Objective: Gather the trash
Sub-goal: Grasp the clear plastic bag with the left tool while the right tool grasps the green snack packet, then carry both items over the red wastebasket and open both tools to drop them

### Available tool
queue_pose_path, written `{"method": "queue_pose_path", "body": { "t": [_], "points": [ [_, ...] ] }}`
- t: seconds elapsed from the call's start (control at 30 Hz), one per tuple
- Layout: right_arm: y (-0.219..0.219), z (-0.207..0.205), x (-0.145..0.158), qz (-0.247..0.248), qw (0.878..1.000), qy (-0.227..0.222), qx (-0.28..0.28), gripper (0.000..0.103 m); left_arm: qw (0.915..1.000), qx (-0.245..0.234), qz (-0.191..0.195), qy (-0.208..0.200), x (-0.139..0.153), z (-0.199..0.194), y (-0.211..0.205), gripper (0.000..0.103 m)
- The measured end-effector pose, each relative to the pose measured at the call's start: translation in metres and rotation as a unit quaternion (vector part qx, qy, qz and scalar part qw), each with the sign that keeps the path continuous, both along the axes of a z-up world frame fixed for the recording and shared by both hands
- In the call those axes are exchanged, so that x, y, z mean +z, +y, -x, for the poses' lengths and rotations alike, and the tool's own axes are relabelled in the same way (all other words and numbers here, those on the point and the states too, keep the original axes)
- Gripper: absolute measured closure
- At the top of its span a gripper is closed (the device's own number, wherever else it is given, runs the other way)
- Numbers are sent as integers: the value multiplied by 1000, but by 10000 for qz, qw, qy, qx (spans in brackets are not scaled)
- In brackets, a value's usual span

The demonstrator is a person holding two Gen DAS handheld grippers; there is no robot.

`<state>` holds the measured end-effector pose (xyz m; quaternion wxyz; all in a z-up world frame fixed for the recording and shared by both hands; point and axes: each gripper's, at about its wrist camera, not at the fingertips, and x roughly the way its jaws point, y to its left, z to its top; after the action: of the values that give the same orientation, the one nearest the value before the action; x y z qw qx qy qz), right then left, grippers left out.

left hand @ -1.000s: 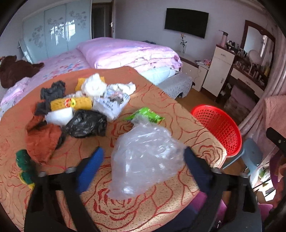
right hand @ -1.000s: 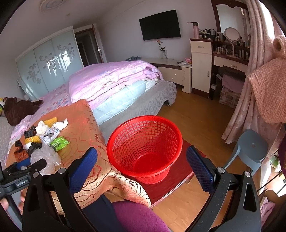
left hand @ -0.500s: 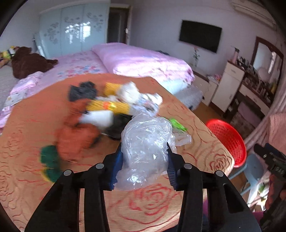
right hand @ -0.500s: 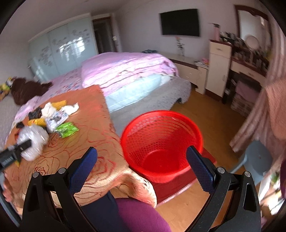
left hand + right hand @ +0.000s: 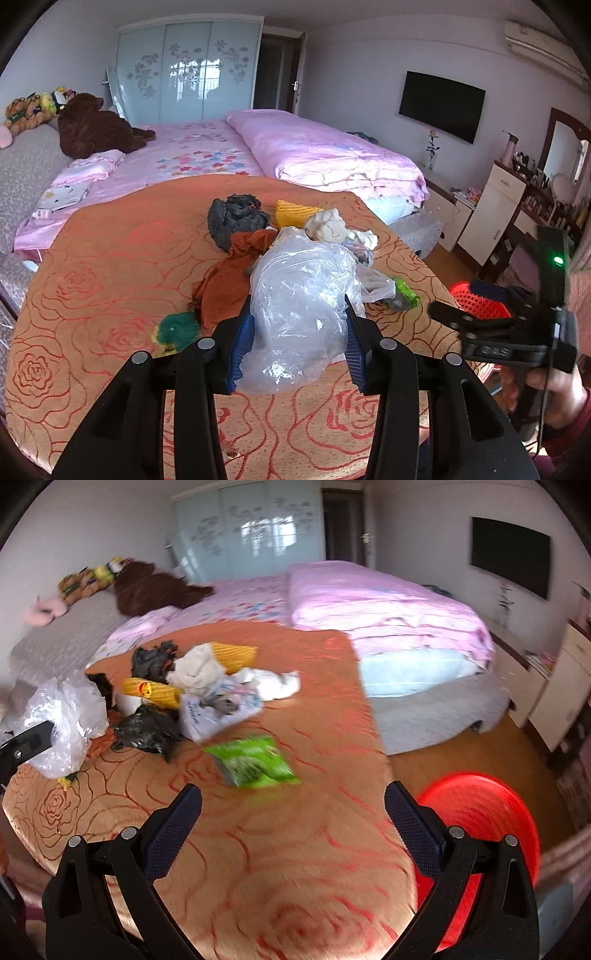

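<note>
Crinkled clear plastic bag [image 5: 299, 314] sits pinched between my left tool [image 5: 297, 343] pads, above the orange rose-patterned surface [image 5: 110, 295]. I'd grip firmly and carry it rightward to the red mesh basket [image 5: 480, 834]. My right tool [image 5: 291, 823] gapes wide, empty; only its view shows the flat green wrapper [image 5: 255, 762] ahead unobstructed.

I see an orange tablecloth [image 5: 110, 295] patterned with red rose outlines. Between my blue finger pads [image 5: 242, 343] sits a clear, glossy plastic bag [image 5: 299, 302]. Toward the cloth's far edge lie a rust-brown rag [image 5: 229, 284], a dark grey wad [image 5: 232, 218] and yellow mesh [image 5: 291, 213]. A bright green wrapper [image 5: 253, 762] lies mid-cloth. A red basket [image 5: 480, 834] shows off its right edge.
</note>
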<state>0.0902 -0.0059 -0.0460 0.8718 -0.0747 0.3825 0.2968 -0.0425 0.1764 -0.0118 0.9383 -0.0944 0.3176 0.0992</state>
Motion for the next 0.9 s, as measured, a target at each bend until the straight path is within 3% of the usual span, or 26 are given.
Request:
{"method": "queue_pose_path", "body": {
  "t": [0.13, 0.27, 0.47, 0.57, 0.9],
  "points": [
    [26, -15, -7, 178, 9993, 92, 308, 8, 10000, 30, 62, 28, -2, 0, 4, 61],
    [43, -25, -16, 355, 9975, 274, 543, 19, 10000, 50, 53, 39, -5, 1, 8, 61],
    [51, -34, -25, 300, 9960, 544, 641, 54, 9999, 70, 78, 62, -8, 0, 11, 61],
    [50, -33, -23, 239, 9964, 521, 623, 59, 9999, 62, 55, 62, -8, -1, 9, 61],
    [27, -20, -1, 8, 9992, 181, 359, 60, 10000, 6, -48, -7, -5, -4, -5, 61]
  ]
}}
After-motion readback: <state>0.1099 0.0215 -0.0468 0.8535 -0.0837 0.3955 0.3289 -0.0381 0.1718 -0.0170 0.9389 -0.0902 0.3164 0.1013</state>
